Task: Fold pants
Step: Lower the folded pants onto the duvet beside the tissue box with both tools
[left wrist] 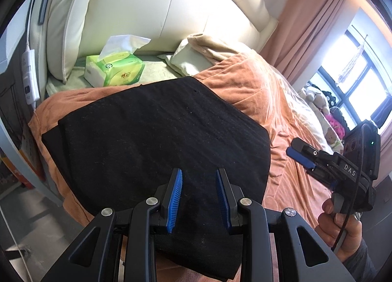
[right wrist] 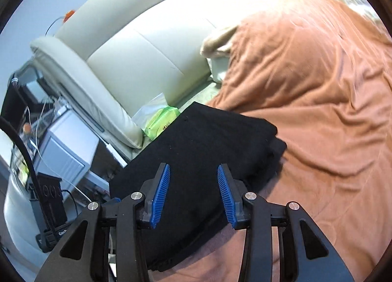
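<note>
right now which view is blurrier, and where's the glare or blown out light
Right wrist view: motion-smeared, worst at the blanket's far edge, and the headboard washes out white. Left wrist view: sharp on the black pants; the window is blown out, glaring across the blanket beside it. Both bend at the fisheye rim.

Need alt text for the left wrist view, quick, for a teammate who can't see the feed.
Black folded pants lie flat on an orange blanket on a bed, with the left gripper above them, jaws apart and empty. The right gripper is off the pants' right side; a green tissue box sits beyond.
</note>
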The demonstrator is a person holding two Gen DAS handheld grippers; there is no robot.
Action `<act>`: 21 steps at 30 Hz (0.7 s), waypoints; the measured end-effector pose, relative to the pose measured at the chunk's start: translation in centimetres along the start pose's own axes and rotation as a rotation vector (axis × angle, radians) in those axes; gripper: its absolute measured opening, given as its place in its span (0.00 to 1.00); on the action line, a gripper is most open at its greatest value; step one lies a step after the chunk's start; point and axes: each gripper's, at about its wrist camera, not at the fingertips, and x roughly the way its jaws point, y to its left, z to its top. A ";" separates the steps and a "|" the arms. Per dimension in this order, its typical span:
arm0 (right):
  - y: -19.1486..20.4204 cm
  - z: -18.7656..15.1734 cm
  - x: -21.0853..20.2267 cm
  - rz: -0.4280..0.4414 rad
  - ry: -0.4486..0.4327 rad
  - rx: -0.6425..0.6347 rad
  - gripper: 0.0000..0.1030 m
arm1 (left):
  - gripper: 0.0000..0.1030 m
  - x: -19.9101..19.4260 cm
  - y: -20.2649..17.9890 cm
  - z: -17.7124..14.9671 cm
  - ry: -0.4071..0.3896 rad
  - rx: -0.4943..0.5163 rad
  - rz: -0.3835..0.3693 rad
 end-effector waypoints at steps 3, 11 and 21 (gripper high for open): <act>0.9 0.0 0.9 -0.015 0.023 -0.068 0.37 | 0.30 0.3 -0.3 -0.2 0.003 -0.008 0.001; 0.2 -2.0 4.8 -0.077 0.102 -0.183 0.32 | 0.29 2.7 -0.5 -1.5 0.060 -0.043 0.011; 1.0 -5.4 3.3 -0.169 0.171 -0.278 0.25 | 0.29 2.8 -1.2 -3.5 0.085 -0.060 0.026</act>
